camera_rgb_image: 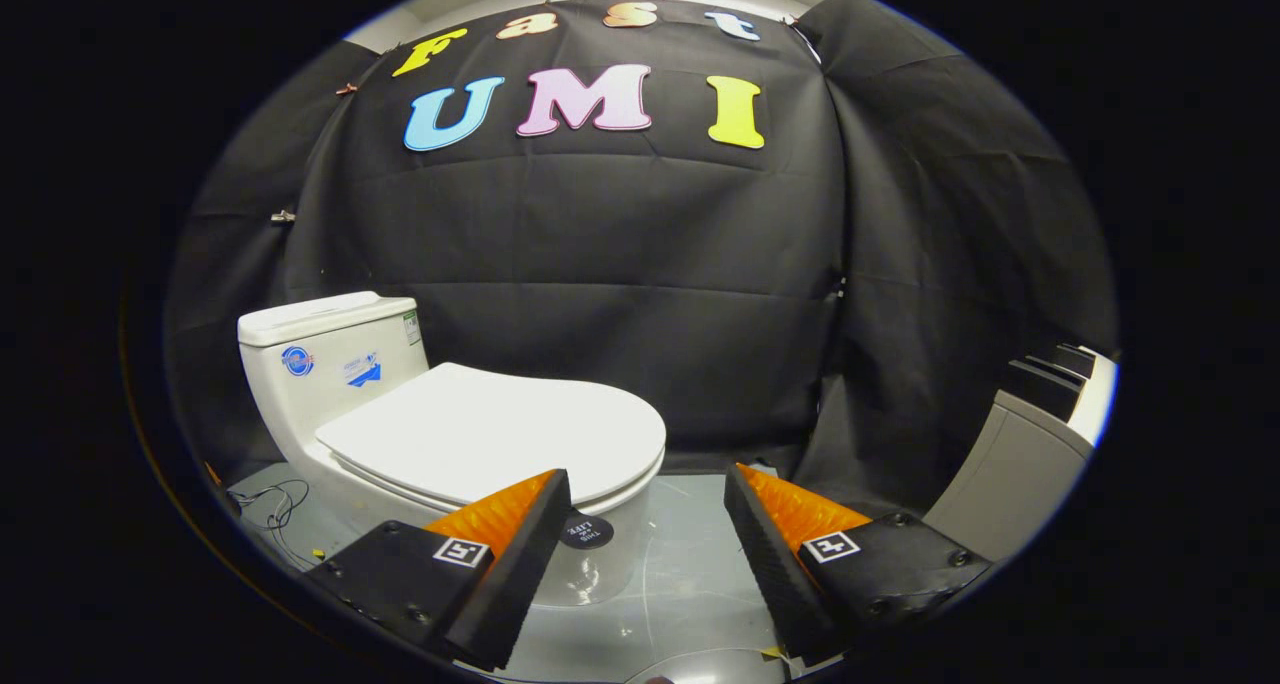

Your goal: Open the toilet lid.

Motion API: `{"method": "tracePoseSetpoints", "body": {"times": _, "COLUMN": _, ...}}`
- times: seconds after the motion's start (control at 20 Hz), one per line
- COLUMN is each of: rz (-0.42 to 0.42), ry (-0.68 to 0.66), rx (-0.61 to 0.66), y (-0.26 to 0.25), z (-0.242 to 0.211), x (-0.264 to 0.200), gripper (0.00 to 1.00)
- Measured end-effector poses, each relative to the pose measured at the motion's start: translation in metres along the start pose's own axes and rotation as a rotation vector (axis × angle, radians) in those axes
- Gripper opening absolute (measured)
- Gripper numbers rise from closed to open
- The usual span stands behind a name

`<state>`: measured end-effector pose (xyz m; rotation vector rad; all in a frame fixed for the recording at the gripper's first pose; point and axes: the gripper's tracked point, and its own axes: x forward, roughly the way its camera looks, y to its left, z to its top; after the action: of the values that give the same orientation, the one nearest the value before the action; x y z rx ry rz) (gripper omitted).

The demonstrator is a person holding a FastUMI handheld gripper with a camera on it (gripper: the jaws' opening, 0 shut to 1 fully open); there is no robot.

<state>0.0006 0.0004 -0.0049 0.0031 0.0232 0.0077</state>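
A white toilet (345, 394) stands ahead and to the left, its tank at the far left and its bowl facing right. The white lid (490, 429) lies flat and closed on the seat. My gripper (648, 489) is open, fingers spread wide with nothing between them. The left fingertip (545, 504) overlaps the lid's near front edge in the view; whether it touches the lid I cannot tell. The right fingertip (745, 494) hangs over bare floor to the right of the bowl.
Grey floor (690, 564) runs between and beyond the fingers. Thin cables (275, 504) lie on the floor left of the toilet base. A grey cabinet or panel (1015, 474) stands at the right. Black cloth walls (640, 294) close off the back and sides.
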Motion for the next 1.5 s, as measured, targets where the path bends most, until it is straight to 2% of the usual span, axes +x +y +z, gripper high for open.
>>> {"method": "tracePoseSetpoints", "body": {"times": 0.55, "rz": 0.07, "ry": 0.031, "rx": 0.005, "y": 0.018, "z": -0.001, "x": 0.007, "gripper": 0.98}}
{"method": "tracePoseSetpoints", "body": {"times": 0.8, "rz": 0.103, "ry": 0.076, "rx": 0.071, "y": 0.024, "z": -0.004, "x": 0.019, "gripper": 0.98}}
{"method": "tracePoseSetpoints", "body": {"times": 1.1, "rz": 0.099, "ry": 0.148, "rx": 0.269, "y": 0.028, "z": -0.02, "x": 0.037, "gripper": 0.99}}
{"method": "tracePoseSetpoints", "body": {"times": 1.3, "rz": 0.071, "ry": 0.212, "rx": 0.486, "y": 0.029, "z": -0.043, "x": 0.049, "gripper": 0.98}}
{"method": "tracePoseSetpoints", "body": {"times": 1.5, "rz": 0.068, "ry": 0.228, "rx": 0.558, "y": 0.032, "z": -0.059, "x": 0.056, "gripper": 0.99}}
